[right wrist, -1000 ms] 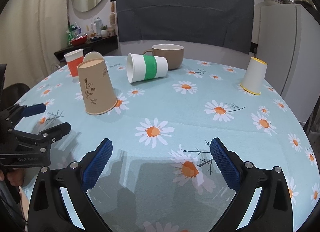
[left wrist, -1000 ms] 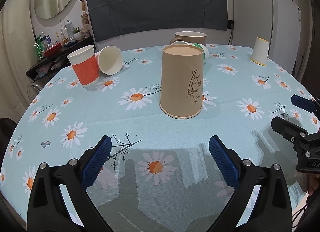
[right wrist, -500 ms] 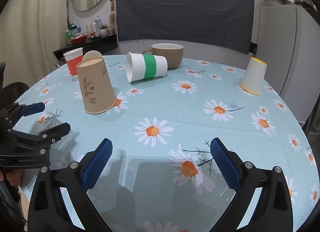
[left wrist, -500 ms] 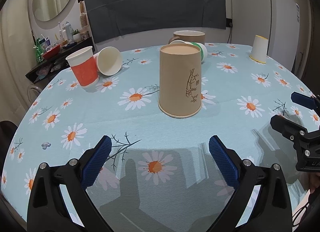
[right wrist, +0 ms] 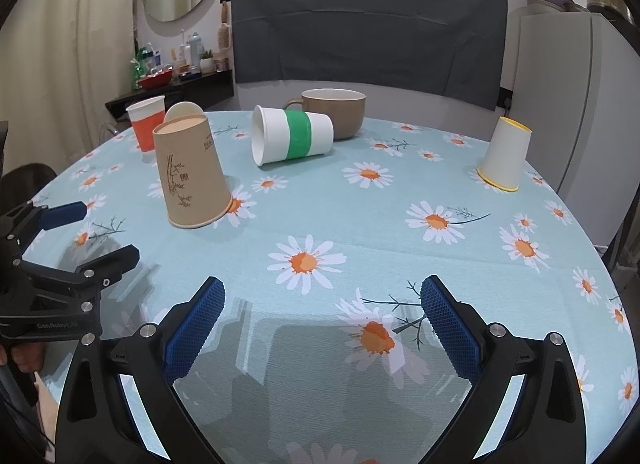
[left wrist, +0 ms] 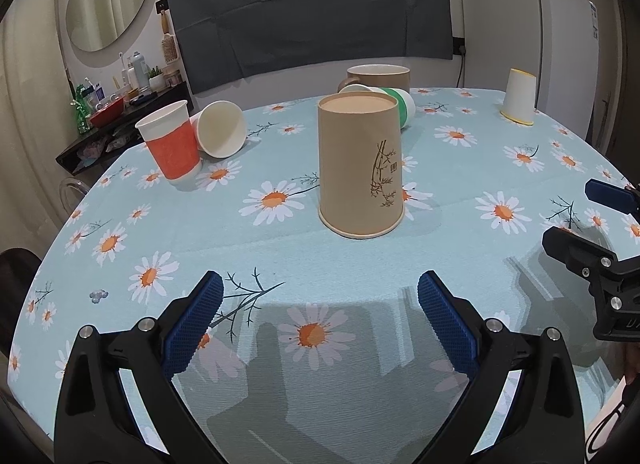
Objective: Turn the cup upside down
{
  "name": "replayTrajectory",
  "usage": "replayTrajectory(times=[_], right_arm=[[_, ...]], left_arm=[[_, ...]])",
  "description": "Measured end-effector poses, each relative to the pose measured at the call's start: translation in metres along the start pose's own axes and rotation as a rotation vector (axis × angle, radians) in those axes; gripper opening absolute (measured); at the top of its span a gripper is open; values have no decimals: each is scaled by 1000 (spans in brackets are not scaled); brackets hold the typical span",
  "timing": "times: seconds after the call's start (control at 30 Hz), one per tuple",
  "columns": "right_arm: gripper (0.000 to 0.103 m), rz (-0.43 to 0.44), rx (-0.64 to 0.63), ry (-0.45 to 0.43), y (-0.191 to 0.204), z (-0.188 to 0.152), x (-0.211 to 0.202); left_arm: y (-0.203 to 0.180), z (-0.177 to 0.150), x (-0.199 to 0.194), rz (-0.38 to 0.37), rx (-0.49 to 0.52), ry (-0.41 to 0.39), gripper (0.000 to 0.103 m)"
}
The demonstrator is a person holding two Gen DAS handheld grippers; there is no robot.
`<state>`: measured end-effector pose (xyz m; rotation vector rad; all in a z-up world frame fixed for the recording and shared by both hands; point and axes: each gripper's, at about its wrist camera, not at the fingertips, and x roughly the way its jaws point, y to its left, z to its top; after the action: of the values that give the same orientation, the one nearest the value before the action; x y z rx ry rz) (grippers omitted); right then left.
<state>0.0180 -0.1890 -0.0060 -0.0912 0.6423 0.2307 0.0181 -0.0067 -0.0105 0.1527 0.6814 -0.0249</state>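
Note:
A brown paper cup (left wrist: 360, 168) stands upside down on the daisy tablecloth, straight ahead of my left gripper (left wrist: 320, 296); it also shows in the right wrist view (right wrist: 192, 172). My left gripper is open and empty, a short way in front of the cup. My right gripper (right wrist: 322, 298) is open and empty, near the table's front edge, to the right of the cup. Each gripper shows at the edge of the other's view: the right gripper (left wrist: 588, 212) and the left gripper (right wrist: 96, 232).
A white cup with a green band (right wrist: 292, 140) lies on its side. A brown mug (right wrist: 336, 112) stands behind it. A red cup (left wrist: 172, 140) stands upright beside a white cup (left wrist: 222, 128) on its side. A yellow-rimmed white cup (right wrist: 504, 156) stands upside down at the right.
The left wrist view has dropped slightly, so the brown cup looks a little taller and more level. The cups have not moved. Both grippers stay open.

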Motion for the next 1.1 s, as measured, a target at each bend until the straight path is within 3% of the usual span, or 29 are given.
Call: replayTrajectory(times=[1.1], right_arm=[[95, -5, 9, -10, -1, 0, -1]], left_arm=[[5, 1, 4, -35, -24, 25, 96]])
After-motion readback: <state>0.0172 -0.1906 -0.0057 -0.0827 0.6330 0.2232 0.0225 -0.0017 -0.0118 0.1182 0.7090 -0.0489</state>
